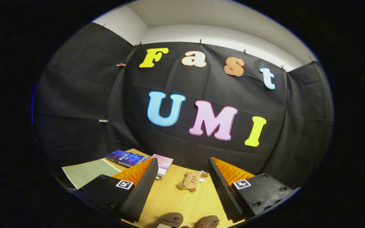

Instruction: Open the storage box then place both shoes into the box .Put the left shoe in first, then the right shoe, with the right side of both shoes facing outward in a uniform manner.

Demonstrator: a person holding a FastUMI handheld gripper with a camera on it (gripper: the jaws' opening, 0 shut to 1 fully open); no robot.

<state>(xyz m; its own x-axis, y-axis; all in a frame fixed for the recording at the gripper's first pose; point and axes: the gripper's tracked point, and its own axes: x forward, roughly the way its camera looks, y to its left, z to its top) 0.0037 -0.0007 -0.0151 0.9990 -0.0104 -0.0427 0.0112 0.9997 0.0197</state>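
Shoes, two of them, are showing as brown rounded tops low between the fingers: one (169, 219) nearer the left finger and one (208, 220) nearer the right, lying side by side on the wooden table (173, 196), with most of each cut off from sight so that left and right cannot be told apart. The gripper (182, 186) is standing wide open, its two orange-and-black fingers spread well apart and pressing on nothing. Between the fingers and ahead of the shoes, a small tan plush toy (189, 181) is lying on the table. Beyond the left finger, a blue book (125, 157) and a pink book (163, 163) are resting near the table's far edge, the pink one partly hidden behind the fingertip. Beside them a pale green mat (86, 172) is lying flat.
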